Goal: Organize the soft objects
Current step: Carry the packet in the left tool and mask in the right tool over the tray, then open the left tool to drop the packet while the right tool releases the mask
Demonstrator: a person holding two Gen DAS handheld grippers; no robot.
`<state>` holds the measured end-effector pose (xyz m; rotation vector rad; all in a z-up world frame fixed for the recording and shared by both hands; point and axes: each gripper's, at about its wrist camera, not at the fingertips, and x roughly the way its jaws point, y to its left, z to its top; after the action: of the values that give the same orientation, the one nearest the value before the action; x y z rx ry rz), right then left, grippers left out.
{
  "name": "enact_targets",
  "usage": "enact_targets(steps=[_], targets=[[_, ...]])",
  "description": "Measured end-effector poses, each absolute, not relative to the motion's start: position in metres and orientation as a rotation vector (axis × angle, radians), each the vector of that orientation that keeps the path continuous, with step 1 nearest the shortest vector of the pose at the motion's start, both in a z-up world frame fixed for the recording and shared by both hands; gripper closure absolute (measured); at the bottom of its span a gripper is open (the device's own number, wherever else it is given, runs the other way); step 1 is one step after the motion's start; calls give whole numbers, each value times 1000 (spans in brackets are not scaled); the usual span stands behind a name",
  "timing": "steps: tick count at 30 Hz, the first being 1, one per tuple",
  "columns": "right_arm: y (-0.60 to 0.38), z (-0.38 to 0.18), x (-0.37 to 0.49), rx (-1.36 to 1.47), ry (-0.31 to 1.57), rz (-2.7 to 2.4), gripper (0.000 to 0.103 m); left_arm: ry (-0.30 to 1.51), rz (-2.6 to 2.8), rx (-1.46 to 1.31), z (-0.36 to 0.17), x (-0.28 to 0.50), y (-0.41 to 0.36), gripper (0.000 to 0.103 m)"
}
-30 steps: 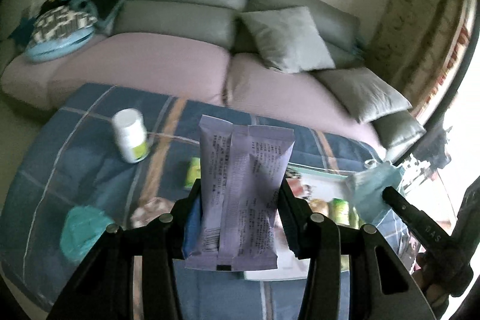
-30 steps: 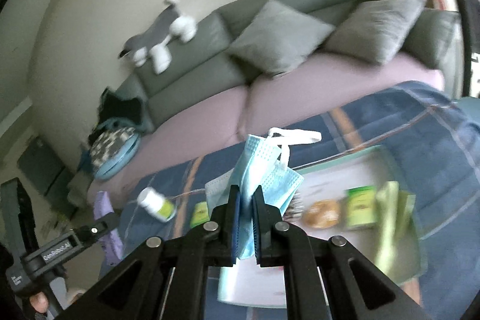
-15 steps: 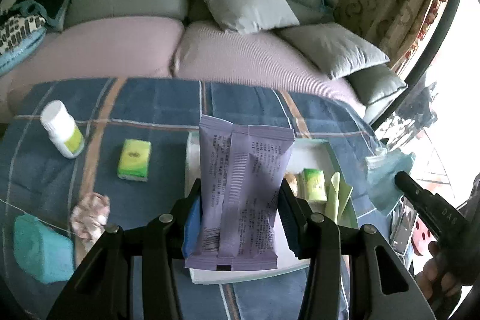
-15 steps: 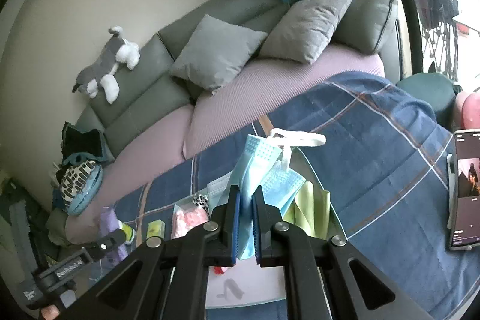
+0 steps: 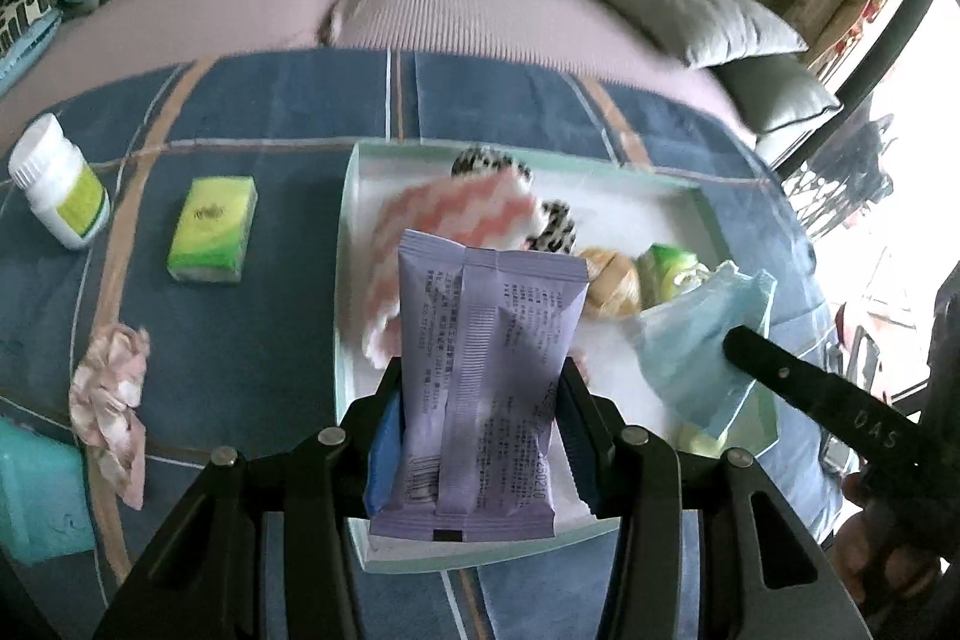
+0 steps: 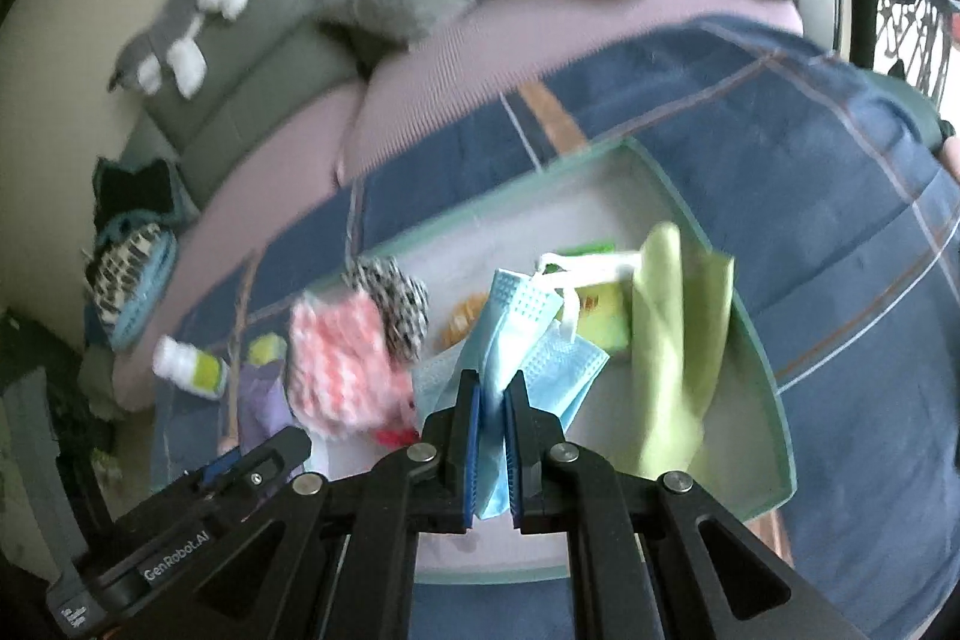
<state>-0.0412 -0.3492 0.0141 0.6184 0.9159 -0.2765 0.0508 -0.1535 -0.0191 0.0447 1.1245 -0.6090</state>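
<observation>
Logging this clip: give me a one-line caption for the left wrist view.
Left gripper holds a purple sachet above the white tray; right gripper's blue face mask alongside.

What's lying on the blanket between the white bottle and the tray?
A green tissue pack, seen in the left wrist view between the bottle and tray.
</observation>
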Motion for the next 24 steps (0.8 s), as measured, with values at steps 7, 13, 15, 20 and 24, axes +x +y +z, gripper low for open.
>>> enact_targets(steps=[7,13,15,20,24], targets=[[-349,-15,-35,617,1030,-302,95,1163,-617,65,-32,47,-156,54],[-349,-28,-32,599,1094,-333,95,1202,-602,77,-44,50,-156,54],[-349,-30,-31,595,1105,-336,94,1210,-598,81,-46,50,-158,54],[-348,-29,-30,580,1107,-336,92,1226,-594,74,-51,51,-157,53],[-346,-24,-28,581,1091,-331,92,1224,-595,69,-50,52,-157,46]])
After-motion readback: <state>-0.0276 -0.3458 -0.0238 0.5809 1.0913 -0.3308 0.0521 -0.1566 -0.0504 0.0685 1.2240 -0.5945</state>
